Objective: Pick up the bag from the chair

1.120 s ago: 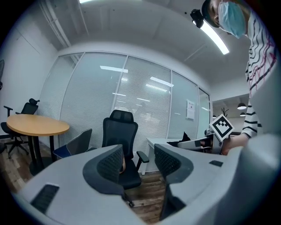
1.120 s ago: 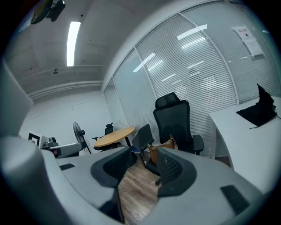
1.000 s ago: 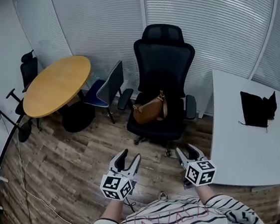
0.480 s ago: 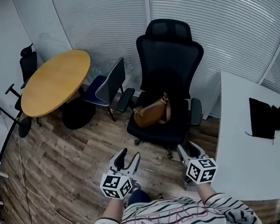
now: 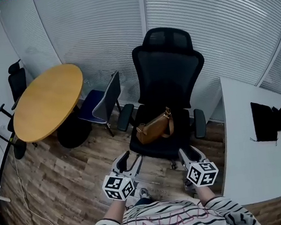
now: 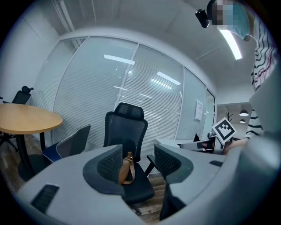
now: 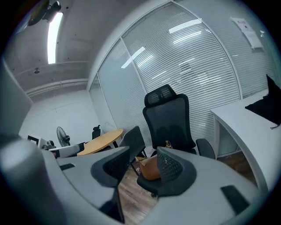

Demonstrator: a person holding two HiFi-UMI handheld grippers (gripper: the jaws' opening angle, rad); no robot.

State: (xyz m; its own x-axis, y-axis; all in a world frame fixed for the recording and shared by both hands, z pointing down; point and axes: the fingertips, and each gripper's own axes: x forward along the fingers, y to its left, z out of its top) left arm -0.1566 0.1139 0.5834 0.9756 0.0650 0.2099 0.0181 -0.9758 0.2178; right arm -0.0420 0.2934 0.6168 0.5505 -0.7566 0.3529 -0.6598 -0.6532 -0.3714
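Head view | we are noting left gripper [image 5: 127, 161], right gripper [image 5: 189, 153] gaping, empty | tan leather bag [image 5: 155, 128] on black mesh chair [image 5: 168, 66] | risk: nudged chair rolling away.

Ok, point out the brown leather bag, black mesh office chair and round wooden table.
brown leather bag [image 5: 151, 131]: head view, bag body
black mesh office chair [image 5: 169, 76]: head view, backrest
round wooden table [image 5: 46, 102]: head view, tabletop

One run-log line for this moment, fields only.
phase: pre-grasp | bag: on chair seat, untouched | left gripper: open, empty | right gripper: open, empty
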